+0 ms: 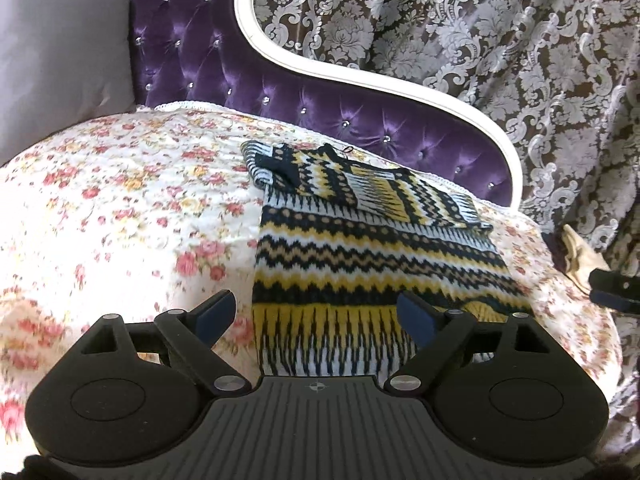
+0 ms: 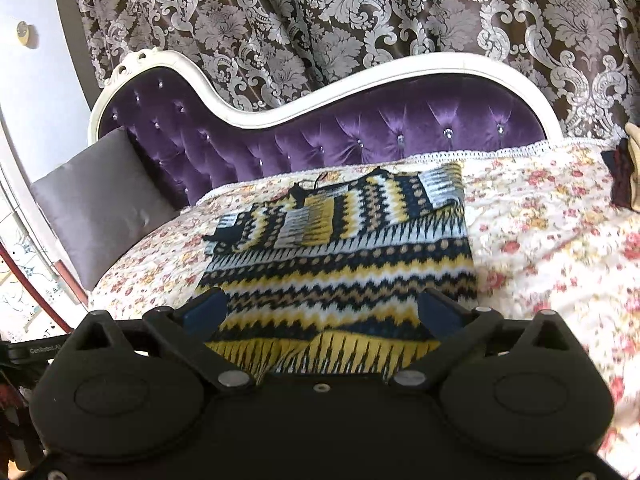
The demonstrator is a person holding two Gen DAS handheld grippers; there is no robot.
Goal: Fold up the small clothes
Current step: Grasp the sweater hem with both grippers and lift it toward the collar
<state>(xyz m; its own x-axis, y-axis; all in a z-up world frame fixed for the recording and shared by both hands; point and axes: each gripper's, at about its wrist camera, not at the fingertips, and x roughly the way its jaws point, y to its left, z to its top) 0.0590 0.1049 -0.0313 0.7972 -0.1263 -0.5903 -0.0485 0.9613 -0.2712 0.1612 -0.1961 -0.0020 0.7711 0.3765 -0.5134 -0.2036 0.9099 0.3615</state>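
- Knitted sweater point(image 1: 360, 256), zigzag-striped in yellow, black, white and tan, lying flat on floral quilted bedspread point(image 1: 120, 208); same sweater point(image 2: 340, 264) centred in right wrist view.
- Upper portion folded: both sleeves laid across the chest toward the purple tufted velvet backrest point(image 1: 200, 52) with white curved frame.
- Fringe-patterned hem nearest both cameras, slightly rumpled at the near edge in right wrist view.
- Left gripper point(image 1: 316, 312) wide apart, nothing between the blue pads; left finger point(image 1: 216, 312) over the bedspread just beside the sweater's left edge, right finger over the hem area. Contact with the fabric not determinable.
- Right gripper point(image 2: 320, 312) likewise spread wide, fingers standing either side of the lower sweater body; nothing gripped. Part of it also seen at the right edge of the left wrist view point(image 1: 616, 292).
- Grey satin cushion point(image 1: 60, 52) propped at the left end of the backrest, well apart from the sweater.
- Brown curtain with silver damask pattern point(image 2: 360, 20) hanging behind the backrest.
- Dark red and cream fabric item point(image 2: 624, 176) at the far right edge of the bedspread, well apart from the sweater; kind not determinable.
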